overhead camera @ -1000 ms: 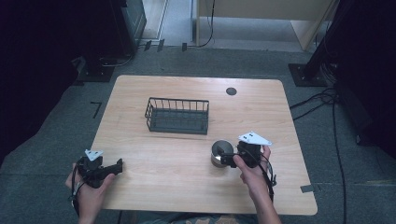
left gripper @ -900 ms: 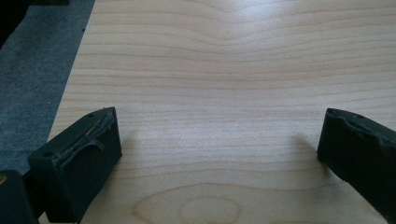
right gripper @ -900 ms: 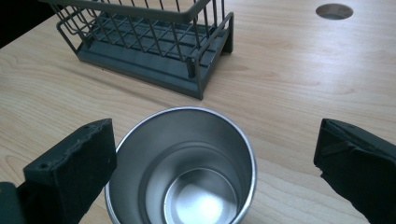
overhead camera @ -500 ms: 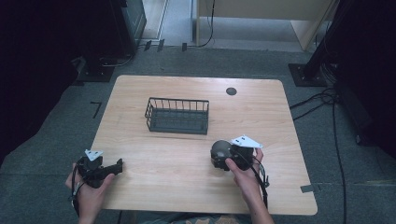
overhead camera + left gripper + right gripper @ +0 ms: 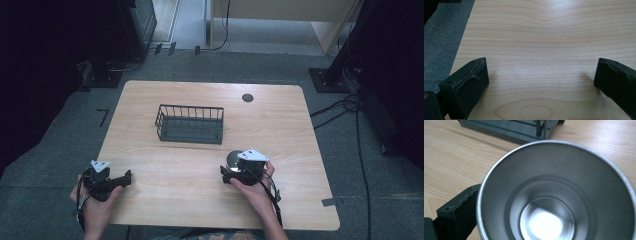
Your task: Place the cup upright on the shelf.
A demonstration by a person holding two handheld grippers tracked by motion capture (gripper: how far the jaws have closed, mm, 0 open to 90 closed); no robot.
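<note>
Steel cup stands upright on the wooden table, toward its near right part, between the jaws of the right gripper. In the right gripper view one black jaw lies against the cup's left wall; the other jaw is hidden behind the cup, so I cannot tell whether the jaws clamp it. The cup's mouth opens upward, its polished bottom catching light. Just beyond it sits a black wire basket, close to the cup but apart, near the table's middle. A small dark round disc lies farther back. The left gripper rests at the near left corner, well apart, its jaws spread wide over bare wood.
</note>
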